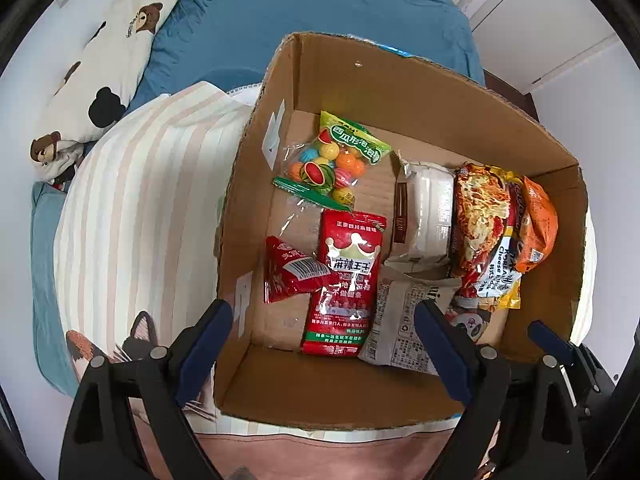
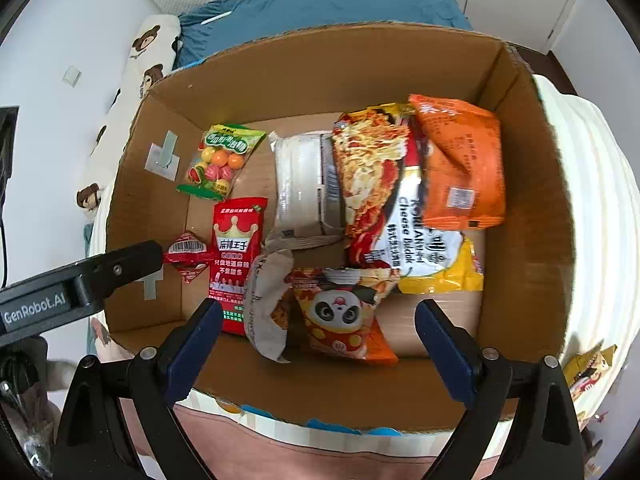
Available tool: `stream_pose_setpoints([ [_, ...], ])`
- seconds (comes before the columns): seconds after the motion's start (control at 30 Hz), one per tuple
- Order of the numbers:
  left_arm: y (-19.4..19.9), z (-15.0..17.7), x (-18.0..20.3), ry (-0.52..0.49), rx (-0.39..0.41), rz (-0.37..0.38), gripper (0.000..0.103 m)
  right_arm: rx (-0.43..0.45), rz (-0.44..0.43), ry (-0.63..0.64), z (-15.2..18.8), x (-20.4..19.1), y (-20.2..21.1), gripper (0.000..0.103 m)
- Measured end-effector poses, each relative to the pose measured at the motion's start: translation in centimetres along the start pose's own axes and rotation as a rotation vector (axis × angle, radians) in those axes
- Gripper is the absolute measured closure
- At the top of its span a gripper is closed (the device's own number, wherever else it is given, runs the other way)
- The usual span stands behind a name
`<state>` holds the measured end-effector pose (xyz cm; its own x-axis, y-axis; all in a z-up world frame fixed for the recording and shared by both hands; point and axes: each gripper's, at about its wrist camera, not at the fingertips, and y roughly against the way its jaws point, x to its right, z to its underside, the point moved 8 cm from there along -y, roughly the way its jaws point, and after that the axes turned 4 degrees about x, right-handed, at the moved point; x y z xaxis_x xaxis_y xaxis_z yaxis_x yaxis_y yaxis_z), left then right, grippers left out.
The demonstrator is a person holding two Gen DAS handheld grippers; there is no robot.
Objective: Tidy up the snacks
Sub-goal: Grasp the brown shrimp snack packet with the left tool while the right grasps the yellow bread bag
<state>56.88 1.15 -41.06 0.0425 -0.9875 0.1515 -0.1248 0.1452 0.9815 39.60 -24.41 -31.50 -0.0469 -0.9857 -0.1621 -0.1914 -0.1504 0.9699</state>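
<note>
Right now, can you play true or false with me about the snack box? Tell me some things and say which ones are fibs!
1. The cardboard box sits on a bed. True.
2. The bag of colourful gum balls lies outside the box. False: it lies inside, near the far left corner.
3. The orange packet rests partly on the cheese noodle packet. True.
4. The left gripper is squeezing the tall red packet. False: its fingers are spread apart and hold nothing.
5. The panda packet is at the near side of the box. True.
6. The right gripper is shut on a snack. False: it is open and holds nothing.
</note>
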Motion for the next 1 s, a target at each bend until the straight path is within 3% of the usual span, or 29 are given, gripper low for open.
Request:
stream_pose_setpoints([
  [0.1, 1.2, 0.3, 0.2, -0.032, 0.048, -0.044, 0.01, 0.029, 0.017, 0.007, 0.2, 0.5, 1.3, 0.004],
  [0.3, 6.1, 1.6, 1.1, -0.079, 0.266, -0.076, 0.01, 0.189, 0.072, 0.032, 1.0, 1.5, 6.4, 0.004],
  [0.53, 11.4, 7.0, 1.7, -0.098, 0.475, -0.093, 0.01, 0.322, 0.07, -0.009, 5.2, 3.5, 11.4, 0.004],
  [0.8, 9.7, 13.9, 3.4, -0.135, 0.47, -0.129, 0.01, 0.287, 0.069, -0.129, 12.7, 9.7, 11.0, 0.004],
  [0.9, 7.3, 15.9, 4.6, -0.152, 0.424, -0.137, 0.01, 0.26, 0.101, -0.229, 15.7, 14.2, 10.4, 0.004],
  [1.0, 4.1, 17.5, 5.7, -0.145, 0.349, -0.13, 0.01, 0.234, 0.115, -0.42, 19.0, 20.3, 9.7, 0.004],
])
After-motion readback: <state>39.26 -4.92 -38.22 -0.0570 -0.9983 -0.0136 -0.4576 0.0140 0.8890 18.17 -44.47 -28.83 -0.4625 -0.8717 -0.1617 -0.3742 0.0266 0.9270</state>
